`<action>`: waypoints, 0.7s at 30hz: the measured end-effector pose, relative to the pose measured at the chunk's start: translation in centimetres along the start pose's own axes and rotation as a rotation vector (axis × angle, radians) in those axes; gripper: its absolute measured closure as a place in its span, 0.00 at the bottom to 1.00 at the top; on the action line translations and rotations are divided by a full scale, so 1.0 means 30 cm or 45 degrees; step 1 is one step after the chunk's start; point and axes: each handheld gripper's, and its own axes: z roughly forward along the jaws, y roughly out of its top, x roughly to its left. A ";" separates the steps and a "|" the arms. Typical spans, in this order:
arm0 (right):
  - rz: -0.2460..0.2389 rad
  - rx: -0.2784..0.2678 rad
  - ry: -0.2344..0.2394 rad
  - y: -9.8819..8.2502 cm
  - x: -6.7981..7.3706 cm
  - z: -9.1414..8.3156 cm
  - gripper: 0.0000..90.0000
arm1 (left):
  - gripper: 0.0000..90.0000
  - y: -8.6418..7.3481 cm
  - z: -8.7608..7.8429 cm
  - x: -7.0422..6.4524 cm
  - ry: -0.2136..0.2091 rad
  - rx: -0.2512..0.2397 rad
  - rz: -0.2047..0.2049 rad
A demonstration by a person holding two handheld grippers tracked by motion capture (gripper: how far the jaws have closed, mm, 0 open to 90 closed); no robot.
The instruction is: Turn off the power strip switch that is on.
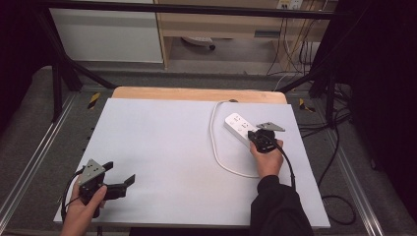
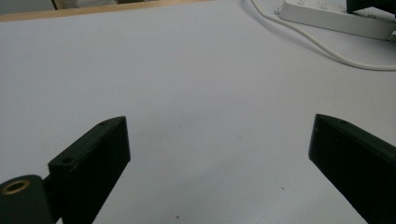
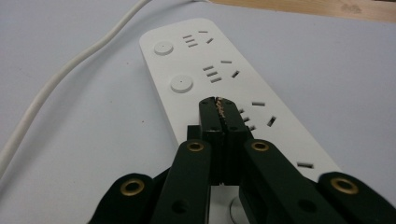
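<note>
A white power strip [image 1: 237, 125] lies on the white table top [image 1: 167, 147] at the right, its white cable [image 1: 215, 142] looping toward the near side. My right gripper [image 1: 255, 135] is shut, tips down on the strip's near part. In the right gripper view the closed jaws [image 3: 218, 105] rest on the strip [image 3: 219, 70] beside a socket, past two round buttons [image 3: 181, 84]; nothing is visible between them. My left gripper [image 1: 120, 172] is open at the near left corner. Its jaws [image 2: 219, 126] stand wide apart over bare table, with the strip [image 2: 336, 18] and cable [image 2: 322, 46] far off.
A wooden board edge [image 1: 196, 93] runs along the table's far side. Black frame posts [image 1: 56, 83] stand at the left and right corners. Loose black cables [image 1: 339, 147] lie on the floor to the right.
</note>
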 end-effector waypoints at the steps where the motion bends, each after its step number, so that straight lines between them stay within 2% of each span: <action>1: 0.003 0.000 0.002 0.000 0.000 0.000 1.00 | 0.06 0.000 0.000 0.000 0.000 0.000 0.000; 12: 0.058 -0.037 0.034 -0.016 -0.011 -0.003 1.00 | 0.06 -0.001 0.002 0.000 0.000 0.004 0.000; 14: 0.039 -0.041 0.031 -0.017 -0.011 -0.003 1.00 | 0.06 0.000 0.000 -0.001 0.005 0.004 0.000; 17: 0.050 -0.043 0.033 -0.018 -0.011 -0.003 1.00 | 0.06 0.001 -0.002 -0.001 0.011 0.000 0.009; 19: 0.018 -0.041 0.010 -0.017 -0.003 -0.003 1.00 | 0.06 0.000 0.000 -0.002 0.005 0.003 0.003; 21: 0.022 -0.039 0.007 -0.017 0.000 -0.003 1.00 | 0.06 0.000 0.000 -0.002 0.006 0.003 0.004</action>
